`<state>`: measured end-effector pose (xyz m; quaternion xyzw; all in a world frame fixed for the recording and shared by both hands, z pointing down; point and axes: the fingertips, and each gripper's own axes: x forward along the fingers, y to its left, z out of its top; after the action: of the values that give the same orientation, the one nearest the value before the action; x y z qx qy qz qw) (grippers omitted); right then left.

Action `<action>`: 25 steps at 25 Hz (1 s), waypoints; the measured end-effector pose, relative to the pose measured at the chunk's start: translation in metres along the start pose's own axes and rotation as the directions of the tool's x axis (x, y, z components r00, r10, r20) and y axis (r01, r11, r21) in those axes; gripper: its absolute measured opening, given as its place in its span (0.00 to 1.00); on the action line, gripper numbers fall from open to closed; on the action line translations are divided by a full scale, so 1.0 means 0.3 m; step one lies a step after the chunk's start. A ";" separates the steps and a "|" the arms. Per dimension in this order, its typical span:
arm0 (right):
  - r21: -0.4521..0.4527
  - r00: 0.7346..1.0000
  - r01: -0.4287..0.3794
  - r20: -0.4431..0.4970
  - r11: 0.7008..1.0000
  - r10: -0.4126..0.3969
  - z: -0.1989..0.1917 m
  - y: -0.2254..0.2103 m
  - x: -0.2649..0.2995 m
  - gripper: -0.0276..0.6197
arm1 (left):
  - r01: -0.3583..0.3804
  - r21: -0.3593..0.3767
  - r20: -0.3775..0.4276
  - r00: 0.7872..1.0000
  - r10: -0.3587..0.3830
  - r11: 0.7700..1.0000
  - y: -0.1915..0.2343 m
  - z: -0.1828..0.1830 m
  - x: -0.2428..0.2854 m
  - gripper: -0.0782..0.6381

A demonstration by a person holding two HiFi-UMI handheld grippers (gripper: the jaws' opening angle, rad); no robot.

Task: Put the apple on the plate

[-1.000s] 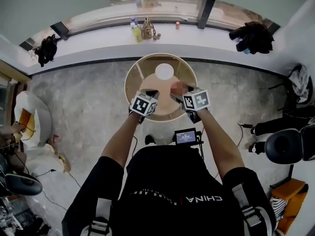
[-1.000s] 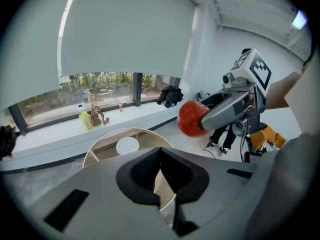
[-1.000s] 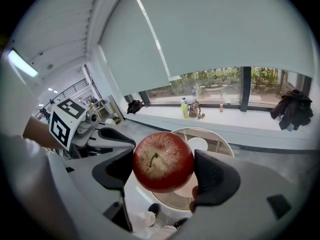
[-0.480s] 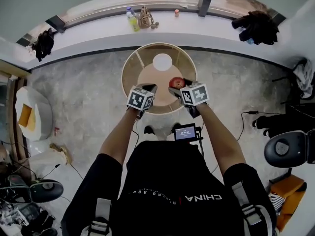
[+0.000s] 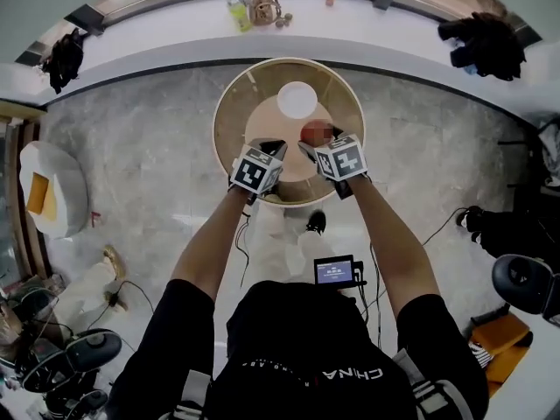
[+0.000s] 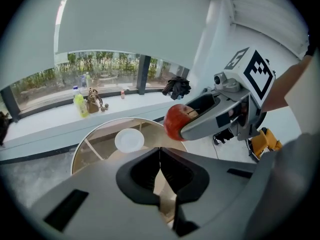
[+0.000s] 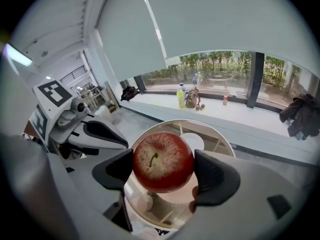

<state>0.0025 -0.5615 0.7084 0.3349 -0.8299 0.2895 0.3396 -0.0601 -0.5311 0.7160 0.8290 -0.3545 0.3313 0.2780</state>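
My right gripper is shut on a red apple, one jaw on each side of it. In the head view the apple hangs over the round wooden glass-topped table, just near and right of the white plate. The plate shows partly behind the apple. My left gripper is shut on nothing, its jaws touching. It hovers over the table's near edge, left of the right gripper. In the left gripper view the apple sits right of the plate.
A long white windowsill behind the table carries bottles, a small bag and dark clothing. A white chair with an orange cushion stands left. Cables lie on the floor, and a black stool is at right.
The head view has shifted, and the table and sill now sit higher in it. Both grippers stay side by side over the table's near half, with the apple still held.
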 end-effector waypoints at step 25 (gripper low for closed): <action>0.000 0.996 0.090 0.001 0.996 -0.090 0.001 -0.569 1.105 0.62 | 0.002 -0.058 0.023 1.000 -0.001 0.998 0.680 -0.108 0.908 0.13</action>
<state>-0.0500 -0.7847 1.0025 0.3722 -0.8142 0.2734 0.3519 -0.0849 -0.7397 0.9856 0.8247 -0.3666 0.3110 0.2980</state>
